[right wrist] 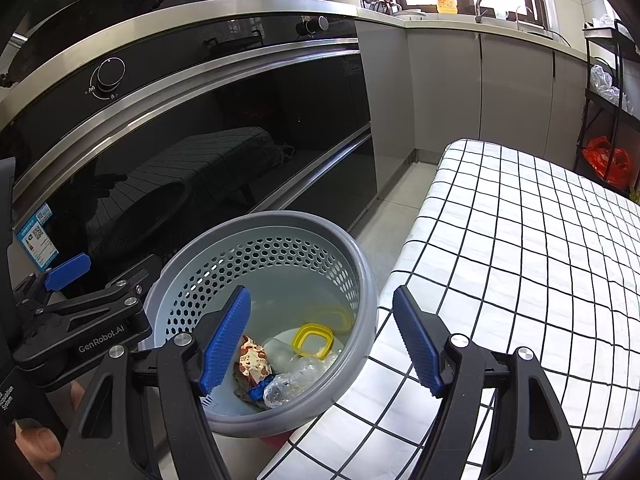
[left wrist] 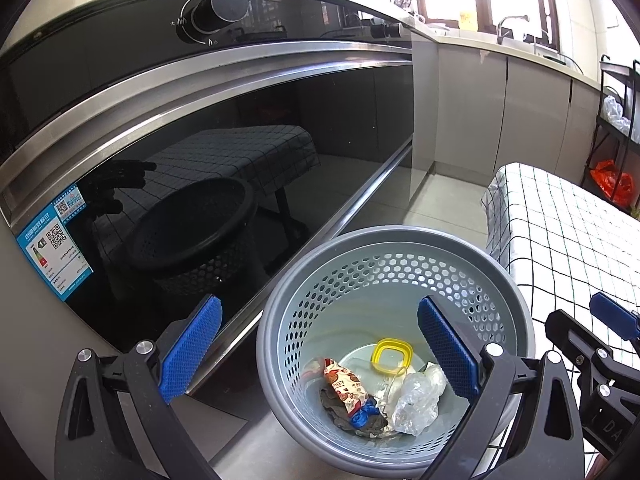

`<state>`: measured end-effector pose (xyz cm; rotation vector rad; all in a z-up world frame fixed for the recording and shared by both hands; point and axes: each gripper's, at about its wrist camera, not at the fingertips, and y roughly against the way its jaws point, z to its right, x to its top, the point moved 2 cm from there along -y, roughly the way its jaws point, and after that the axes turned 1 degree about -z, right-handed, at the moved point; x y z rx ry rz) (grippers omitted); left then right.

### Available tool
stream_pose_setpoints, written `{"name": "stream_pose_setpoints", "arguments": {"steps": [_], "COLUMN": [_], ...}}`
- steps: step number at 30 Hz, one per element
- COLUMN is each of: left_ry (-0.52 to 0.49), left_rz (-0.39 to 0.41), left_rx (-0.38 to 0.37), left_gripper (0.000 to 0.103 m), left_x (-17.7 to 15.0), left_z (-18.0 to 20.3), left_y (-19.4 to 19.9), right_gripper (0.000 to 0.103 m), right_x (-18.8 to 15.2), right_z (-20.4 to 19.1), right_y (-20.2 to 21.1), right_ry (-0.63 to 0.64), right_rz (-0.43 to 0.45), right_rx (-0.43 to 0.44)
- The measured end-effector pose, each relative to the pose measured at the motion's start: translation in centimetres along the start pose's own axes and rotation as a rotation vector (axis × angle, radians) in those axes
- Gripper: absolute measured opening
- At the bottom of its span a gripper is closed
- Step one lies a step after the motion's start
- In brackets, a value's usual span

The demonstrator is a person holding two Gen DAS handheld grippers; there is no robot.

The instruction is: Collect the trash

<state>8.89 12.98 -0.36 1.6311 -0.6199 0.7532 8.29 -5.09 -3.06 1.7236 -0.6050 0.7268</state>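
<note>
A grey perforated trash basket (left wrist: 400, 240) stands on the floor beside the table; it also shows in the right wrist view (right wrist: 280, 220). Inside lie a yellow square ring (left wrist: 391, 355), a red snack wrapper (left wrist: 344, 386), crumpled clear plastic (left wrist: 416, 400) and a blue scrap (left wrist: 362, 416). My left gripper (left wrist: 320, 348) is open and empty above the basket's left side. My right gripper (right wrist: 322, 340) is open and empty above the basket's right rim, and its blue fingertip (left wrist: 612, 316) shows at the right of the left wrist view.
A black glass oven front (left wrist: 240, 160) with steel trim stands close on the left. A table with a white checked cloth (right wrist: 520, 260) is on the right. A black rack with a red bag (right wrist: 608, 160) stands at the far right. Grey cabinets (right wrist: 500, 92) line the back.
</note>
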Motion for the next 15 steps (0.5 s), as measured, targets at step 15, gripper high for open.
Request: {"name": "stream_pose_setpoints", "arguments": {"steps": [15], "left_ry": [-0.002], "left_rz": [-0.008], "left_rx": [-0.008], "left_gripper": [0.097], "left_x": [0.12], "left_z": [0.0], "left_y": [-0.15], "right_gripper": [0.07], "right_x": [0.02], "right_z": [-0.14], "right_y": [-0.16], "right_ry": [0.003], "right_rz": [-0.001], "right_rx": [-0.002]}}
